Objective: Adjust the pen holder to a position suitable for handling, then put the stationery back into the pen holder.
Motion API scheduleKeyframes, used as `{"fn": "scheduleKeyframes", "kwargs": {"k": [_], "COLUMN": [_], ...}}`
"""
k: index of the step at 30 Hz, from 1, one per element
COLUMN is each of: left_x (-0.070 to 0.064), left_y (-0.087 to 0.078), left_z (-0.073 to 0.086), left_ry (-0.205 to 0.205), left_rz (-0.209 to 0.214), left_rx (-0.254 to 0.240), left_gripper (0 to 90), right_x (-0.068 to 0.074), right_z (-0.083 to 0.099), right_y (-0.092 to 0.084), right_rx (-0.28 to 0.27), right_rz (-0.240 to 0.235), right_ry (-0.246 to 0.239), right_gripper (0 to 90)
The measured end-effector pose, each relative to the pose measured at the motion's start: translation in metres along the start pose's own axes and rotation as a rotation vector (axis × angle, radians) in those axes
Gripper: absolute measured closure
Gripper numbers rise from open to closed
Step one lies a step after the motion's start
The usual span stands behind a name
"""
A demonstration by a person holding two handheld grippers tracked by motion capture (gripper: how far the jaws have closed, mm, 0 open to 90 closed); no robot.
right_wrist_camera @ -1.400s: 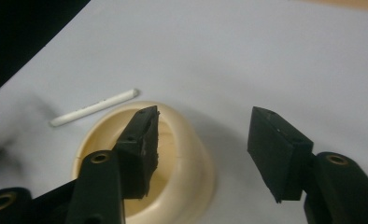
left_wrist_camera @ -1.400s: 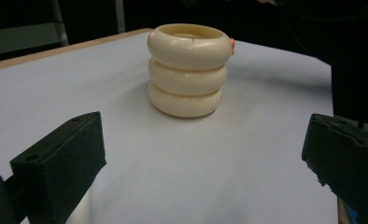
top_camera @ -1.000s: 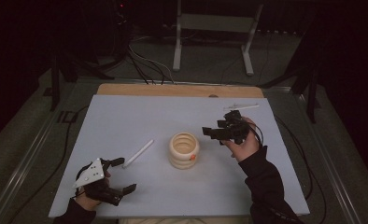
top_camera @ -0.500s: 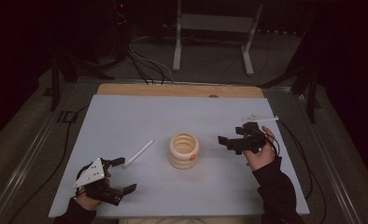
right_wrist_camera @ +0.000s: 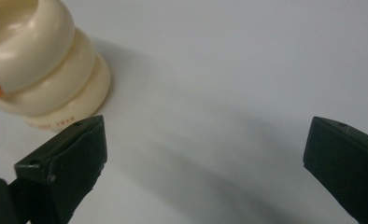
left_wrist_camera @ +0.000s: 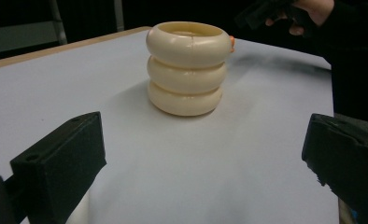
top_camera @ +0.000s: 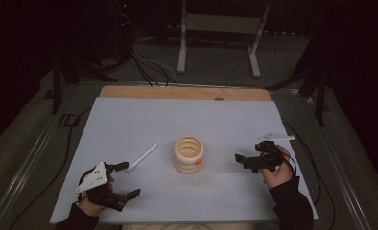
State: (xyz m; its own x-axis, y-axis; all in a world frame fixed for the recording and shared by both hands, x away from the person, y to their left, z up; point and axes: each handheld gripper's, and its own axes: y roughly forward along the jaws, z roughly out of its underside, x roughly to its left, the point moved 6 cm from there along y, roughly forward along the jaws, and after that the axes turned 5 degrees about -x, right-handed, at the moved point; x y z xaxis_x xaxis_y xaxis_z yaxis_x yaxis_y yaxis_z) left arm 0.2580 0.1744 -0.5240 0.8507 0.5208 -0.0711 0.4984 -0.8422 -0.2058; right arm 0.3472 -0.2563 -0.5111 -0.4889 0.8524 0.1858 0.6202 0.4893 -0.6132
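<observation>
**Cream ring stack: leave it standing, keep both claws clear**

Cream stack of three rings (top_camera: 188, 154), upright near the middle of the table (top_camera: 129, 120), with a small orange mark (top_camera: 197, 161) on the top ring's right side. Right claw (top_camera: 248, 153) off toward the right edge, apart from the stack; jaws just been opening, now spread wide with nothing between them. Left claw (top_camera: 130, 180) by the near left corner, likewise wide open and empty. White stick (top_camera: 141, 157) lying flat between stack and left claw, touching neither.

Judged step: letting the stack be. Treat it as easy to topple. Keep the right claw spread and away from the rings, and avoid sweeping its nearer jaw past the bottom ring. If going for the stick, use the left claw, come in low, close on its middle, and lift without swinging toward the stack.
</observation>
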Motion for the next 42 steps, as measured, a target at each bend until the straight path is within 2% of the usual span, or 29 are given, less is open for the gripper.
{"fn": "scheduleKeyframes", "kwargs": {"k": [8,19,31,36,42], "left_x": [0.000,0.003,0.006,0.005,0.003], "left_y": [0.000,0.000,0.003,0.006,0.005], "left_z": [0.000,0.001,0.000,-0.001,-0.011], "left_ry": [0.003,-0.007,-0.006,-0.001,0.007], "left_rz": [-0.002,-0.006,0.001,0.012,0.021], "left_rx": [0.002,-0.001,0.005,0.018,0.023], "left_gripper": [0.1,0.1,0.1,0.1,0.1], "right_x": [-0.004,-0.007,-0.004,-0.006,-0.005], "right_z": [0.021,0.043,0.044,0.046,0.044], "right_y": [-0.006,-0.010,-0.008,-0.011,-0.013], "right_rx": [-0.050,-0.097,-0.114,-0.121,-0.135], "right_rz": [0.057,0.066,0.061,0.060,0.059], "right_ry": [-0.045,-0.024,-0.052,-0.042,-0.042], "right_gripper": [0.4,0.5,0.5,0.4,0.4]}}
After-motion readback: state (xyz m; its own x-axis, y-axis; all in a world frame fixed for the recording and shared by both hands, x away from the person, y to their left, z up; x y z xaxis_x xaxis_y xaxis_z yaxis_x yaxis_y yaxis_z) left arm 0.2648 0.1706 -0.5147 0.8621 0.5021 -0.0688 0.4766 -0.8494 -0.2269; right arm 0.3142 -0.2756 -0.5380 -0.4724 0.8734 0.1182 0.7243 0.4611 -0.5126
